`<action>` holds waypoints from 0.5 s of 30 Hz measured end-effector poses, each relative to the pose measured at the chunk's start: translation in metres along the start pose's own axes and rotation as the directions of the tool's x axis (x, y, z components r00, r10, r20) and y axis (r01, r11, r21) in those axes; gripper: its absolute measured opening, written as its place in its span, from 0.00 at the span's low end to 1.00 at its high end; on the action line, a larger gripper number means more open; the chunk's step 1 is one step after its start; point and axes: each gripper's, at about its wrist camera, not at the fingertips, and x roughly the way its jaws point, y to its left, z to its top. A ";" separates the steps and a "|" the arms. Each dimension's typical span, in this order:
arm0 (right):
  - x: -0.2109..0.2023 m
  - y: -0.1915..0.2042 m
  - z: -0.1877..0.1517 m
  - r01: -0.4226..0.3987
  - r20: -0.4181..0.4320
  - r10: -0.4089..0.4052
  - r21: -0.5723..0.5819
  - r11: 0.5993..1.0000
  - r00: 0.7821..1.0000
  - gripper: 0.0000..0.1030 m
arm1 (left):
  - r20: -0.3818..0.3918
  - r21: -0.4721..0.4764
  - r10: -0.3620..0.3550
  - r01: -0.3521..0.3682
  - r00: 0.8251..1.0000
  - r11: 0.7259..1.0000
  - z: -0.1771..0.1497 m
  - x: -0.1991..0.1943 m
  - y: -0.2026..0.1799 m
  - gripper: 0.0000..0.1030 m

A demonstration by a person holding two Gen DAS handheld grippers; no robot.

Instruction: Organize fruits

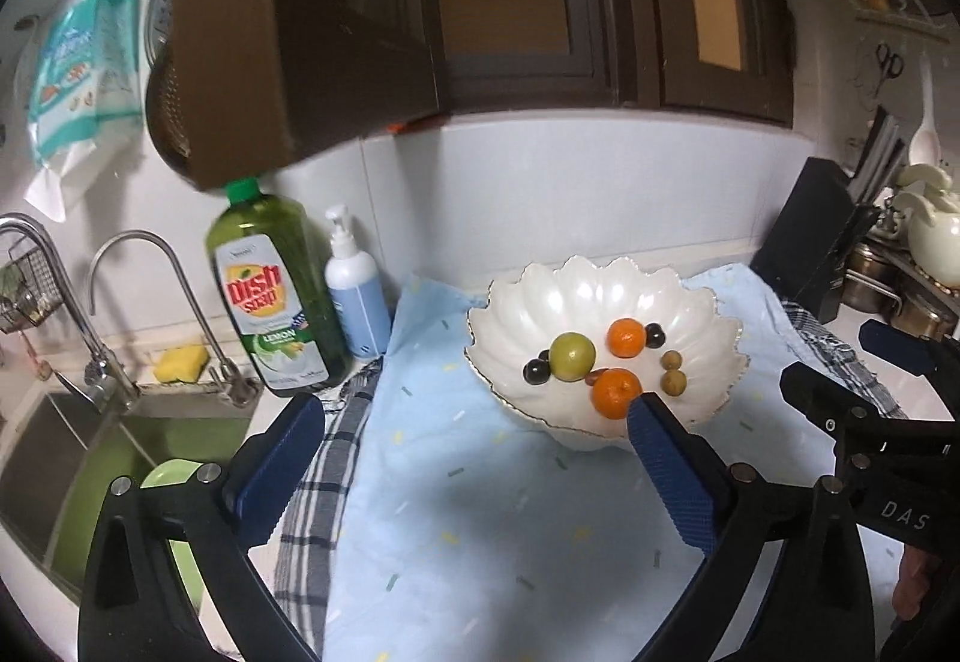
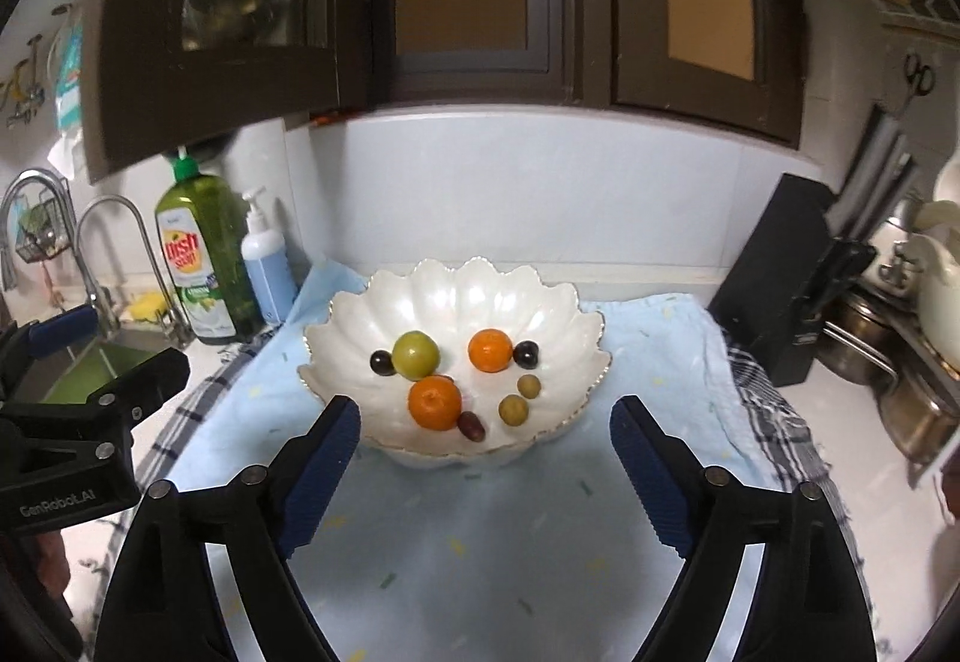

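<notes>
Sink (image 1: pixel 78 458), far left: steel, green basin inside, two taps behind it.

Dish soap bottle (image 2: pixel 201 266) and white pump bottle (image 2: pixel 264 266): upright at the wall, just left of the cloth.

Blue cloth (image 2: pixel 480 542): spread on the bench, a checked towel under its edges.

Left claw (image 1: pixel 474 458): jaws wide apart, nothing between them; it hangs over the cloth, short of the bowl.

White scalloped bowl (image 2: pixel 456 290): centre of the cloth, holding all the fruit in view. Contents, left to right: dark grape (image 2: pixel 382 362), green fruit (image 2: pixel 415 354), front orange (image 2: pixel 435 403), reddish date-like fruit (image 2: pixel 471 425), back orange (image 2: pixel 491 350), two small olive-brown fruits (image 2: pixel 514 410), second dark grape (image 2: pixel 526 354).

Right claw (image 2: pixel 486 434): jaws apart, empty, above the cloth before the bowl's near rim.

Knife block (image 2: pixel 786 290) and metal pots: right end of the bench.

Step, as judged: placing looks done or nearly so, since no loose fruit shows on the cloth and both claws are free. Next move would call for checking beyond view for stray fruit, or drawing both claws clear without knocking the rim.
</notes>
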 end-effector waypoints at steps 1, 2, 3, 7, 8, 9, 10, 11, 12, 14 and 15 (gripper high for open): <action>-0.010 0.001 -0.002 0.008 0.011 -0.008 0.007 1.000 1.000 0.86 | 0.005 0.003 -0.006 0.006 1.000 1.000 -0.001 -0.005 0.001 1.00; -0.017 0.003 -0.003 0.014 0.019 -0.014 0.011 1.000 1.000 0.86 | 0.010 0.006 -0.011 0.011 1.000 1.000 -0.003 -0.012 0.001 1.00; -0.025 0.004 -0.005 0.021 0.028 -0.022 0.014 1.000 0.999 0.86 | 0.016 0.009 -0.015 0.015 1.000 1.000 -0.004 -0.017 0.001 1.00; -0.054 0.007 -0.012 0.040 0.069 -0.041 0.014 0.999 0.997 0.88 | 0.043 0.033 -0.013 0.011 0.999 0.999 -0.011 -0.042 -0.001 1.00; -0.060 0.008 -0.014 0.043 0.076 -0.044 0.014 0.999 0.996 0.88 | 0.048 0.039 -0.011 0.009 0.999 0.999 -0.012 -0.048 -0.002 1.00; -0.067 0.008 -0.015 0.048 0.084 -0.049 0.014 0.999 0.995 0.88 | 0.054 0.044 -0.012 0.009 0.998 0.999 -0.013 -0.054 -0.002 1.00; -0.072 0.008 -0.017 0.050 0.089 -0.051 0.013 0.999 0.995 0.88 | 0.038 0.045 -0.014 0.013 0.999 0.999 -0.015 -0.060 -0.003 1.00; -0.078 0.008 -0.018 0.052 0.095 -0.053 0.011 0.999 0.994 0.88 | 0.043 0.041 -0.011 0.009 0.999 0.999 -0.016 -0.066 -0.003 1.00; -0.084 0.008 -0.020 0.054 0.102 -0.055 0.009 0.999 0.993 0.89 | 0.048 0.037 -0.011 0.009 0.999 0.999 -0.017 -0.071 -0.004 1.00; -0.094 0.007 -0.023 0.050 0.106 -0.050 0.007 0.999 0.993 0.89 | 0.057 0.025 -0.012 0.011 0.998 1.000 -0.020 -0.082 -0.007 1.00; -0.099 0.006 -0.025 0.046 0.108 -0.046 0.006 0.999 0.993 0.89 | 0.059 0.023 -0.013 0.011 0.998 1.000 -0.022 -0.087 -0.009 1.00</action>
